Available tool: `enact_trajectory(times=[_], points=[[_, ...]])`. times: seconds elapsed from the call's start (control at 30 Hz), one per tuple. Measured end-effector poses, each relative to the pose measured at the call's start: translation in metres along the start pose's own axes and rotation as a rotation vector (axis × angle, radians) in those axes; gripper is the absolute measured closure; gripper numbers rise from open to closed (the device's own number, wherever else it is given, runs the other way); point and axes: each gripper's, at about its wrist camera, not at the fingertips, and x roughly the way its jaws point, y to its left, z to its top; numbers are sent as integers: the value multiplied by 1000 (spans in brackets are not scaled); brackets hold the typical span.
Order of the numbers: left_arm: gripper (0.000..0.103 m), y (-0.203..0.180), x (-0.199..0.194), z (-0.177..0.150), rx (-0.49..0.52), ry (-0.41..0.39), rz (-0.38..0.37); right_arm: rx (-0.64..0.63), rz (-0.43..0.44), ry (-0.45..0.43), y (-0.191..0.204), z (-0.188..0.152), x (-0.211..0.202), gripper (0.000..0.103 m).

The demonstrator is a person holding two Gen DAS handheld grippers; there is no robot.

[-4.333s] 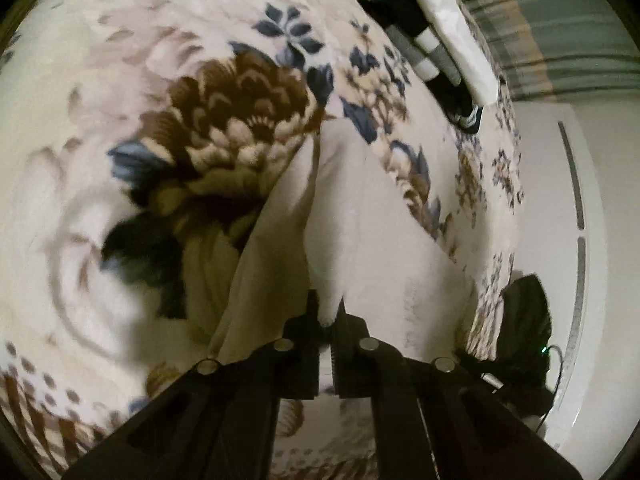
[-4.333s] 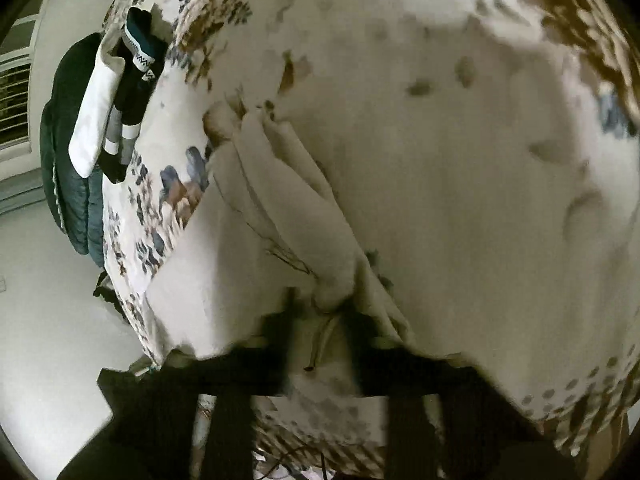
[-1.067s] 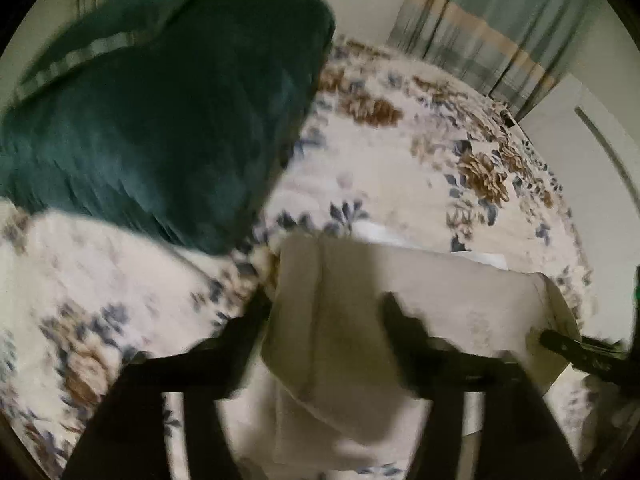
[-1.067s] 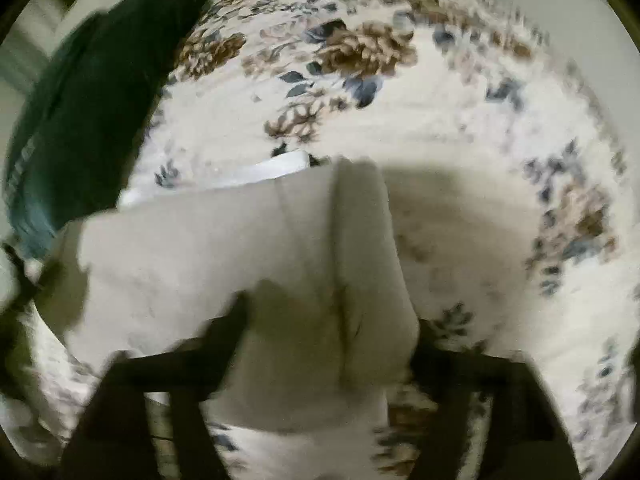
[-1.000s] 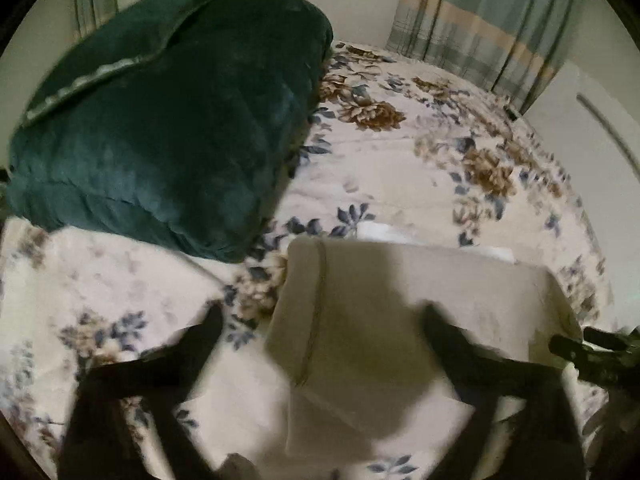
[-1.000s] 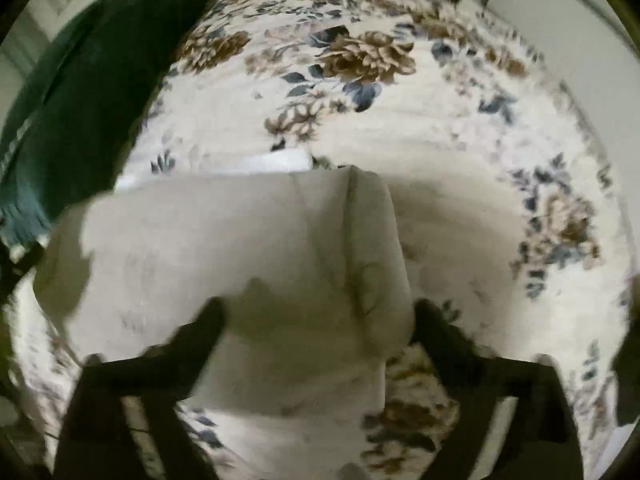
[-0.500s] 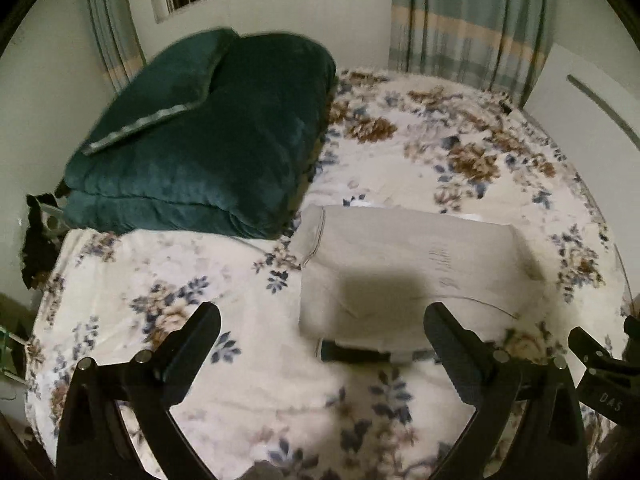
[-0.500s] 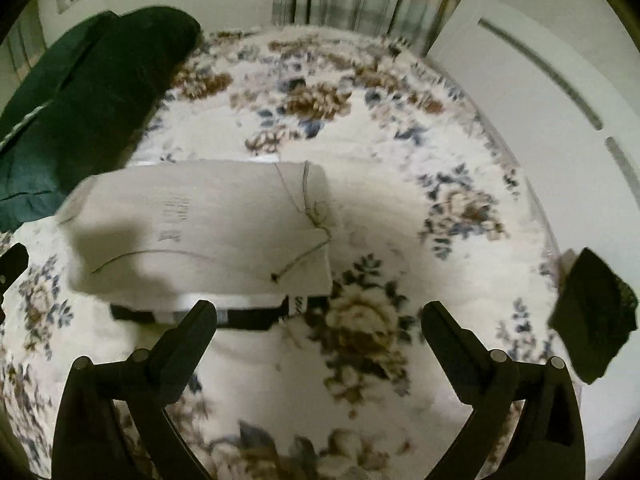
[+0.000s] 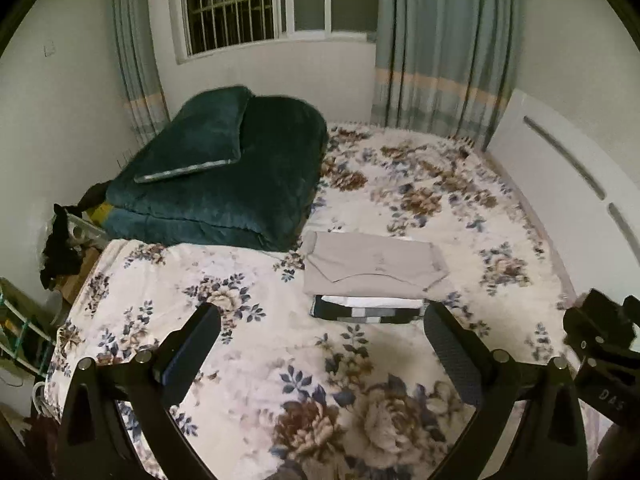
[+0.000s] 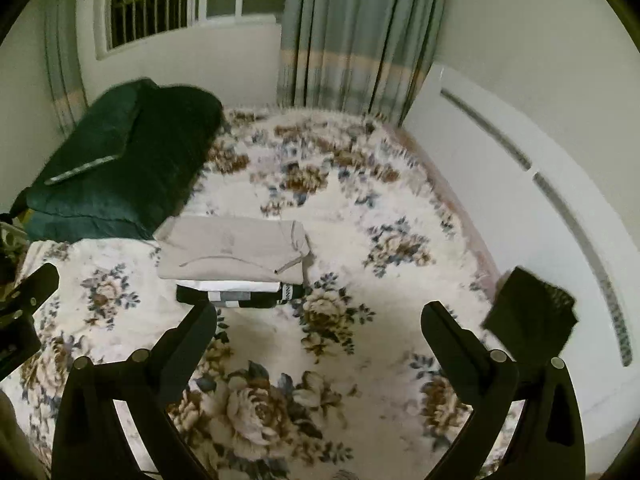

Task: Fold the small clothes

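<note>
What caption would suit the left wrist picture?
Open left gripper above a floral bed, facing a folded beige garment stacked on striped clothes.

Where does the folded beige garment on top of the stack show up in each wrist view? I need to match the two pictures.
Left wrist view: the folded beige garment lies just right of centre, on the black-and-white clothes, beyond the open left gripper.
Right wrist view: it lies left of centre, beyond the left finger of the open right gripper.
Shared landmark: the dark green quilt, just behind and left of the stack in both.
</note>
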Motion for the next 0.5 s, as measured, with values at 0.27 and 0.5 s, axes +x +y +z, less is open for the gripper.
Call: enact_trajectory(times=[0.27, 0.5], points=[[0, -9, -105, -12, -1, -52, -11, 14, 17, -105, -35, -15, -139, 0], [0, -15, -158, -23, -12, -67, -41, 19, 28, -160, -53, -32, -214, 0]])
